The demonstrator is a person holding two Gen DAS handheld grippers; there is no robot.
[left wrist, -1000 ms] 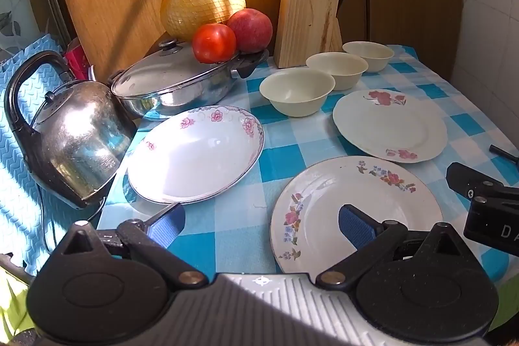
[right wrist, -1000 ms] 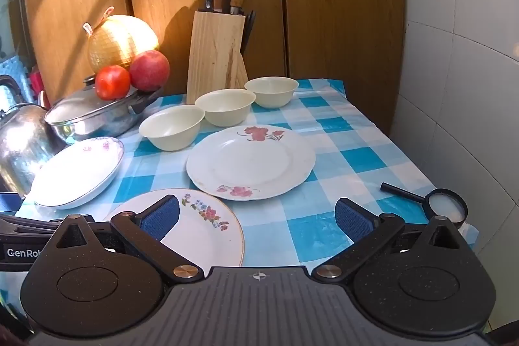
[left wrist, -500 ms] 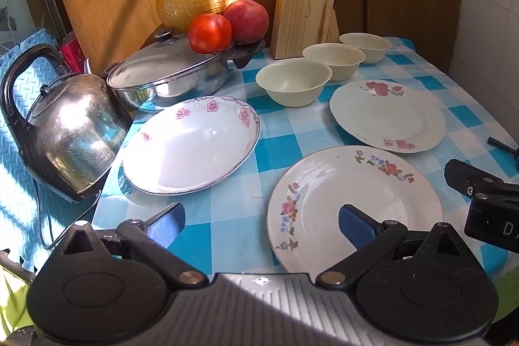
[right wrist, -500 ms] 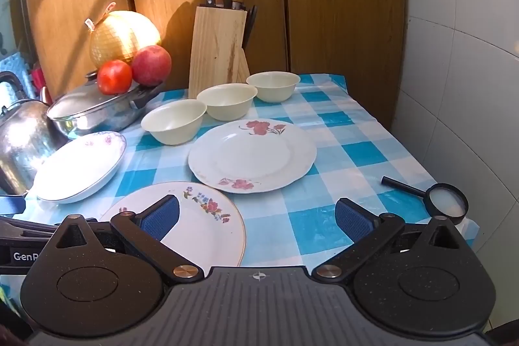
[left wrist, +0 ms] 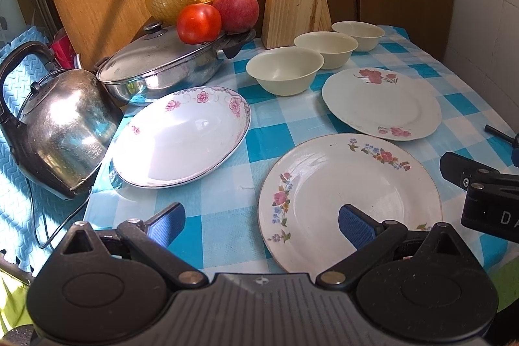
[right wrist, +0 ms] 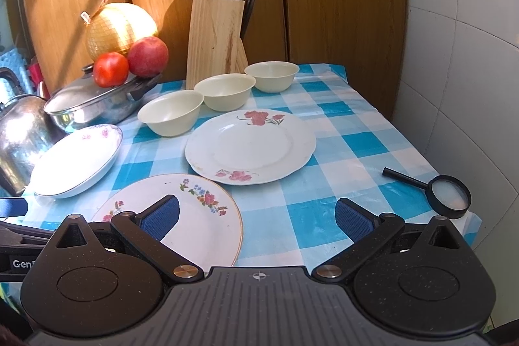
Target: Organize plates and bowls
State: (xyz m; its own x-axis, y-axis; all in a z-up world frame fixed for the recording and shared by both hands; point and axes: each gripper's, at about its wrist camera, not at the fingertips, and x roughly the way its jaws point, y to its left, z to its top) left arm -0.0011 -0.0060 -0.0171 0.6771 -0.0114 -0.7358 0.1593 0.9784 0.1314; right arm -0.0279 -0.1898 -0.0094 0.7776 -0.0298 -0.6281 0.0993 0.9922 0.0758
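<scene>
Both the left gripper [left wrist: 261, 224] and the right gripper [right wrist: 256, 216] hover wide apart and empty over the near table edge, where the multicolour-flowered plate [left wrist: 350, 184] lies flat, beyond it the red-flowered plate [right wrist: 249, 146], the pink-rimmed dish [left wrist: 183, 137] and three cream bowls [right wrist: 223, 91] in a row.

A blue-and-white checked tablecloth [right wrist: 353, 148] fills mid-frame. On it, the flat white china plate with red flowers [right wrist: 249, 148] sits centre, the white plate with multicoloured floral sprigs [right wrist: 181, 216] lower left, and the deep white dish with pink blossoms [left wrist: 181, 135] left. Three plain cream bowls [right wrist: 223, 91] line up behind. A red tomato [right wrist: 111, 68] shows upper left.
</scene>
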